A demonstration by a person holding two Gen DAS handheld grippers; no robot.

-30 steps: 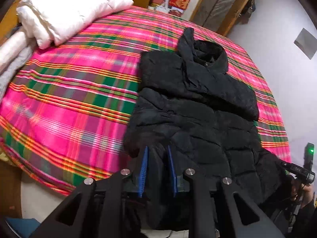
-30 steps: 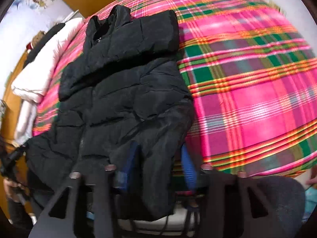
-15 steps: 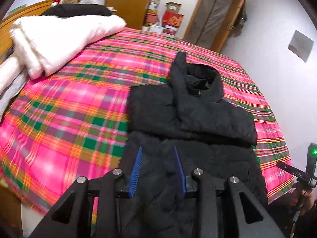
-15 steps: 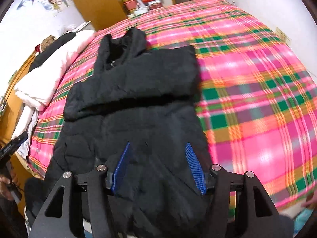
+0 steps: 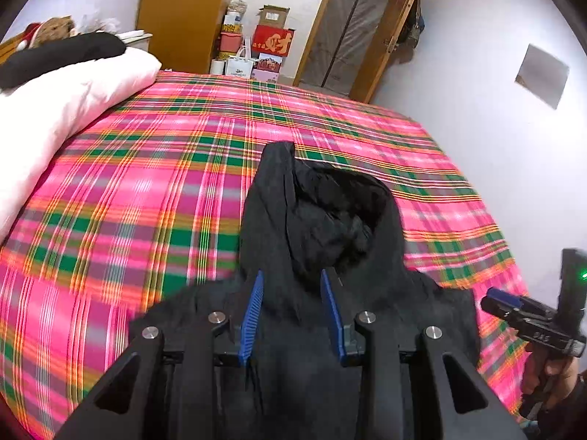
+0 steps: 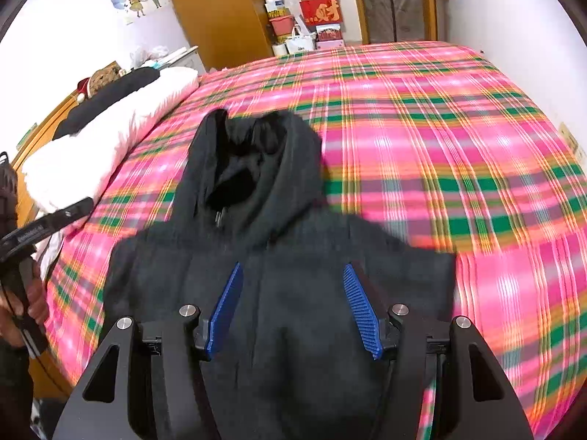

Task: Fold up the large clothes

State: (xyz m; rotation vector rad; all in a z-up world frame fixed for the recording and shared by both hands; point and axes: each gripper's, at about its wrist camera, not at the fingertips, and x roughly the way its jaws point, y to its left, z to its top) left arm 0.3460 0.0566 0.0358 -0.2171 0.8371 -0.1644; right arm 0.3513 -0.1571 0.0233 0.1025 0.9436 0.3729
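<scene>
Hovering both my left claw [image 5: 293,311] and right claw [image 6: 293,308] with jaws apart and empty over the black jacket [image 5: 319,227] on the bed [image 5: 146,183], I could easily snag one puffy layer and wreck the fold.

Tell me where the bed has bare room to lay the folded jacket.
Widest bare patch: plaid bedspread to the right of the black jacket, running to the wall-side edge. A narrower strip lies between the jacket and the white duvet. It is crowded along the headboard side, where duvet and dark clothing pile up.

Black jacket [image 5: 323,227] hem hidden behind tools — plaid bedspread [image 6: 440,139] blurred, cut off at edges
</scene>
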